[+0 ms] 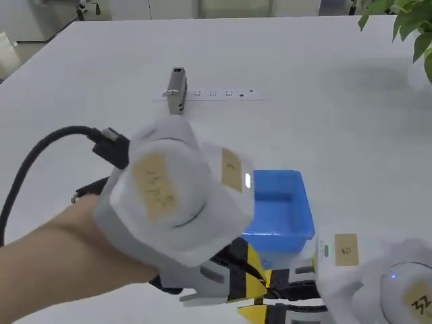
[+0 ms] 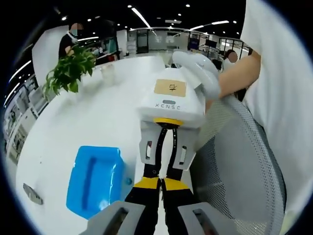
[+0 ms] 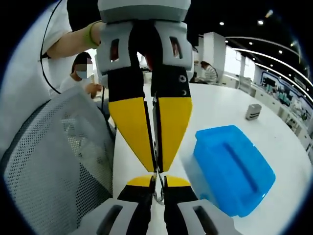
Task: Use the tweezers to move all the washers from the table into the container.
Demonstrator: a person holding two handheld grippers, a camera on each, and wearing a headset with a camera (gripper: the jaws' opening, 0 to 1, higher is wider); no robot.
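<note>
The blue container stands on the white table just beyond the two grippers; its inside is hidden from me. My left gripper and right gripper point at each other, tips meeting near the table's front edge. In the right gripper view, thin metal tweezers run between the left gripper's yellow fingers, and the right gripper has its own tips closed around their end. The left gripper view has its own jaws nearly together, with the right gripper facing them, beside the container.
A white power strip with a grey adapter lies further back on the table. A leafy plant stands at the back right. A mesh chair is close beside the person. Other people sit in the background.
</note>
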